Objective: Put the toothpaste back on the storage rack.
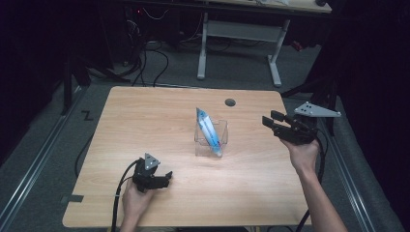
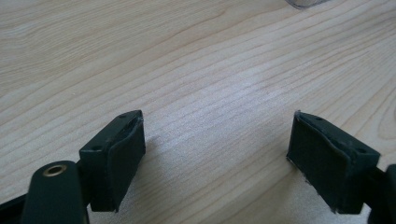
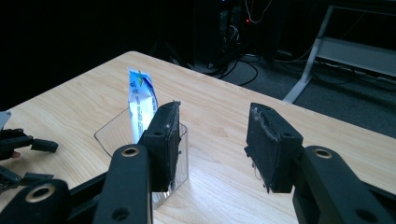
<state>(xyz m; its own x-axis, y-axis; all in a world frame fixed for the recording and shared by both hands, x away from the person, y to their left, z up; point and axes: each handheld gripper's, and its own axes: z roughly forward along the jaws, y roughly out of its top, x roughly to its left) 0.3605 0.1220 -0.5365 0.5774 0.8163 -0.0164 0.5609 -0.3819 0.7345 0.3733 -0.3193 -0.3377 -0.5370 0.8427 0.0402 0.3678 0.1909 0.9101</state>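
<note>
2 tools (image 1: 167,178) (image 1: 271,120) released, empty | wood table (image 1: 145,125) | dark rm, grey floor (image 1: 232,72)

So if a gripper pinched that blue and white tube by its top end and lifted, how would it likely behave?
The tube leans diagonally in the clear container, so it would probably slide out freely. Its flat crimped top should take a pinch well, though the glossy skin may be slippery. The container looks light, so it might tip or drag along.

Your left hand-held gripper (image 1: 167,178) and right hand-held gripper (image 1: 271,121) are black, each topped by a grey three-cornered plate, trailing black cables; brass-ringed holes mark the arms, and the pads look slightly frayed.
</note>
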